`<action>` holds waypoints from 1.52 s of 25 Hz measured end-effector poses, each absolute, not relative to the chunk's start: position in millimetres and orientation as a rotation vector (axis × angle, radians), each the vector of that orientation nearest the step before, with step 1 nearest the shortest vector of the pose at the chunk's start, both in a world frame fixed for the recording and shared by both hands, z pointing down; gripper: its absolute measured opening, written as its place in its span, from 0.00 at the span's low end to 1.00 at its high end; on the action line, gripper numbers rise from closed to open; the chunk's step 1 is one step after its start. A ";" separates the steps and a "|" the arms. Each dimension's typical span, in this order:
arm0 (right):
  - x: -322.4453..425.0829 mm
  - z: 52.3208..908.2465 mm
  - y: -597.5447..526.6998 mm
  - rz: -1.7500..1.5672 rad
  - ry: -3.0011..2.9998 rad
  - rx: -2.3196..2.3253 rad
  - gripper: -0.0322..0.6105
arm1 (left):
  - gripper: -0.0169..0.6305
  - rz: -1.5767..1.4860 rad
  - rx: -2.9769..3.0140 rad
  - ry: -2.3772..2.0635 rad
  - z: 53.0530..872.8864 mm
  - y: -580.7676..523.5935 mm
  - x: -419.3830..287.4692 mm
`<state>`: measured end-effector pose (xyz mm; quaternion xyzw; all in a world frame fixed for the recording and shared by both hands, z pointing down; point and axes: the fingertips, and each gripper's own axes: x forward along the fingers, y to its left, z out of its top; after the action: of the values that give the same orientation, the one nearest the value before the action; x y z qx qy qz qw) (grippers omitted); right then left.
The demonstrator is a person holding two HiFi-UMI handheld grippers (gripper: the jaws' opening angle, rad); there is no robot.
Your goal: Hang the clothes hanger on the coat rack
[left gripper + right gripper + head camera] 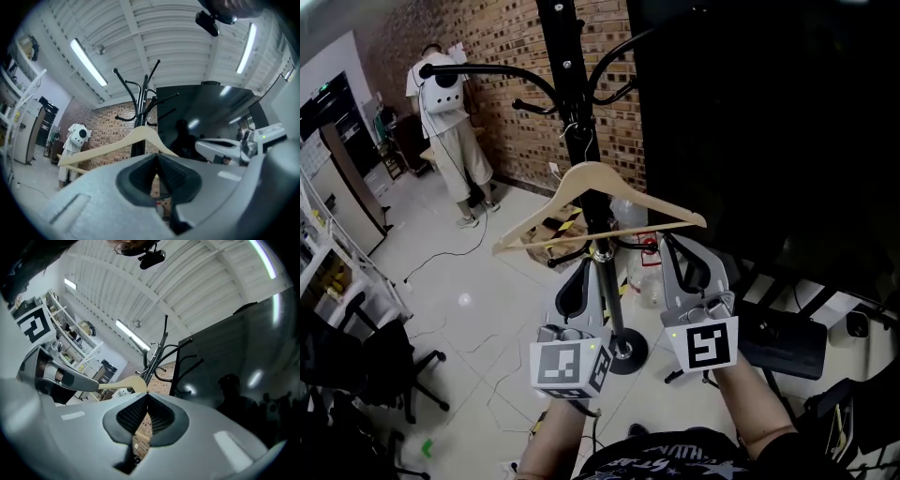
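A pale wooden clothes hanger (546, 208) hangs level in front of the black coat rack (572, 56). Its wire hook (575, 131) sits close beside the pole, just under the rack's curved arms. My left gripper (596, 253) reaches up from below and is shut on the hanger's lower bar near its middle. Beside it, my right gripper (667, 239) has its jaws shut, with the tips just under the bar's right end; no grip shows there. In the left gripper view the hanger (140, 136) rises behind the closed left gripper (157, 157). In the right gripper view the hanger (124, 383) runs left from the closed right gripper (146, 393).
The rack's round base (625, 352) stands on the tiled floor between my arms. A dark glossy panel (769, 122) fills the right side, with a brick wall (506, 56) behind the rack. A person in white (450, 112) stands at the back left. An office chair (384, 366) is at the left.
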<state>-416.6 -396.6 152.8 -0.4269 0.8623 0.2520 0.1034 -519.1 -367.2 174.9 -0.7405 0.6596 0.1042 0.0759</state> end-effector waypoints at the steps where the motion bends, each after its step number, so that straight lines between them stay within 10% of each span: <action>1: -416.3 150.4 -393.9 0.736 2.540 -1.244 0.06 | 0.03 0.310 -2.216 1.980 172.0 -363.4 -516.2; 38: -323.5 205.6 -234.1 0.491 2.893 -0.844 0.06 | 0.03 0.191 -2.089 2.180 209.2 -215.0 -394.5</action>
<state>-323.5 -234.1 205.6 -0.2762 0.9466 0.1605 0.0442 -394.5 -215.0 209.2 -0.6892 0.7194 0.0630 0.0582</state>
